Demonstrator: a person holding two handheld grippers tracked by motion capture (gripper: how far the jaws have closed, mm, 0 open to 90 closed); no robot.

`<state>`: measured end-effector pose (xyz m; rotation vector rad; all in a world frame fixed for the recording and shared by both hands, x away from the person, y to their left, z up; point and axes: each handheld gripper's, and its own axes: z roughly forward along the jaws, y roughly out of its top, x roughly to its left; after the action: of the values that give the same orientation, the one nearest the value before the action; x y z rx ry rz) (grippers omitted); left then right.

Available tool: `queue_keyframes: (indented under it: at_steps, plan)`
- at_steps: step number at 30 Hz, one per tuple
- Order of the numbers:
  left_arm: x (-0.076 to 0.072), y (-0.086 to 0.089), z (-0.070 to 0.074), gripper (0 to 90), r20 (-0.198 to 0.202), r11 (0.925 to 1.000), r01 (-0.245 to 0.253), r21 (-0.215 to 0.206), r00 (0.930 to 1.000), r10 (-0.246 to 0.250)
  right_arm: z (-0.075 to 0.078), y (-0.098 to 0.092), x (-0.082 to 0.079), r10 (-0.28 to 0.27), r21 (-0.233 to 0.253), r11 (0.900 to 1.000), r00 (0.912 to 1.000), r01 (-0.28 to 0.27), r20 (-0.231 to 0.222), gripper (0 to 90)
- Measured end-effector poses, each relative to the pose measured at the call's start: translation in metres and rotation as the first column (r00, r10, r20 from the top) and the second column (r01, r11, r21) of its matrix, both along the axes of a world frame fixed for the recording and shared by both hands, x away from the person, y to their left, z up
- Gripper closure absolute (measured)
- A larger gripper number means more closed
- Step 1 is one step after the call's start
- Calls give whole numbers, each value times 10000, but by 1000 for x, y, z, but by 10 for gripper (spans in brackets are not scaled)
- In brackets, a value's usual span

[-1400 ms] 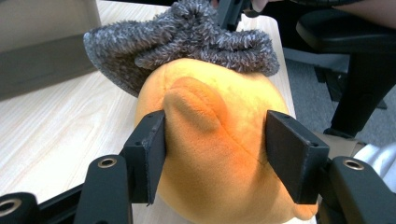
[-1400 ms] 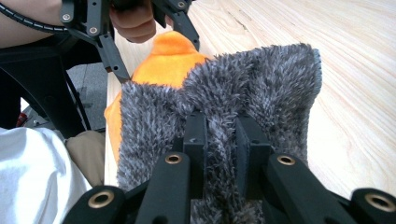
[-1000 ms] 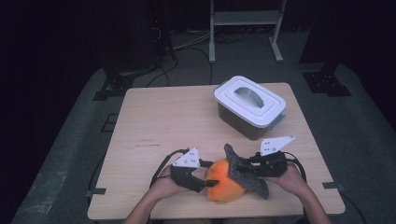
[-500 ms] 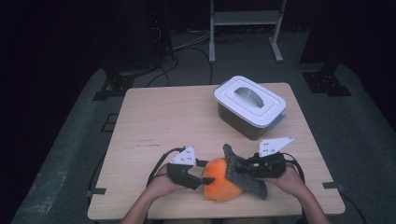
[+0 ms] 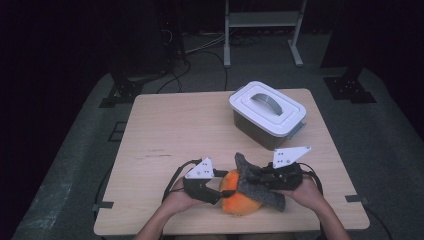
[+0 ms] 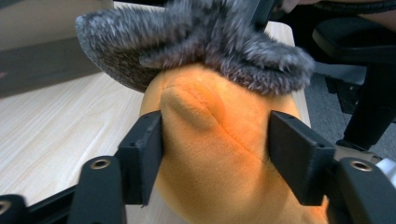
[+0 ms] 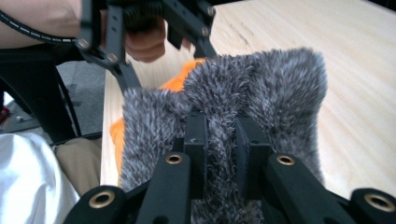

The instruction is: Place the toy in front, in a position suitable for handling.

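A rounded orange plush toy (image 5: 239,197) was seen lying at the near edge of the light wooden table (image 5: 185,130), between the person's two hands, with a grey shaggy fur piece (image 5: 260,185) draped over its top and right side. In the left gripper view the orange plush body (image 6: 219,154) was pressed from both sides by the two black jaws of the left gripper (image 6: 217,156), which were spread wide around it and touching its surface, the fur piece (image 6: 201,46) being seen above them. The left gripper (image 5: 207,185) was held in the left hand (image 5: 177,200) just beside the toy. In the right gripper view the jaws of the right gripper (image 7: 220,151) were nearly closed, a narrow fold of the grey fur (image 7: 233,102) being pinched between them, with some orange plush (image 7: 184,74) exposed beyond it. The right gripper (image 5: 272,176) was held in the right hand (image 5: 305,192) at the toy's right. Farther back on the table, well apart from the toy, a grey rectangular plastic box with a white lid and a grey handle (image 5: 267,114) was seen standing, its lid on.
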<state>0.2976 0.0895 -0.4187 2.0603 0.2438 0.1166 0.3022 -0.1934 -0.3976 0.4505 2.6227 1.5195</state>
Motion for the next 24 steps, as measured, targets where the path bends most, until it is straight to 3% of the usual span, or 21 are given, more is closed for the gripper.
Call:
queue_keyframes:
  at_steps: [3,6,9,12,15,24]
  plan:
    - [3,1,1,249,-524,9997,85,-243,9986,-98,-2,-7,4,-185,-34,9998,9998,184,-93,763]
    - [1,-1,-1,305,-444,9995,248,-215,9987,-258,2,-12,4,-456,-246,9987,9990,455,-19,763]
    - [-3,-4,2,391,-15,9993,342,-154,9994,-342,9,-12,1,-400,-35,9992,9992,400,71,764]
    - [-7,-11,6,409,146,9989,433,-168,9990,-430,19,-4,-5,-201,131,9997,9991,197,377,764]
    - [-12,-15,9,412,319,9993,376,20,9988,-377,24,6,-10,-16,-114,9999,9979,24,644,764]
    - [-1,-7,3,425,-138,9998,-71,-163,9999,68,12,-3,-3,-327,-114,9994,9991,330,255,767]
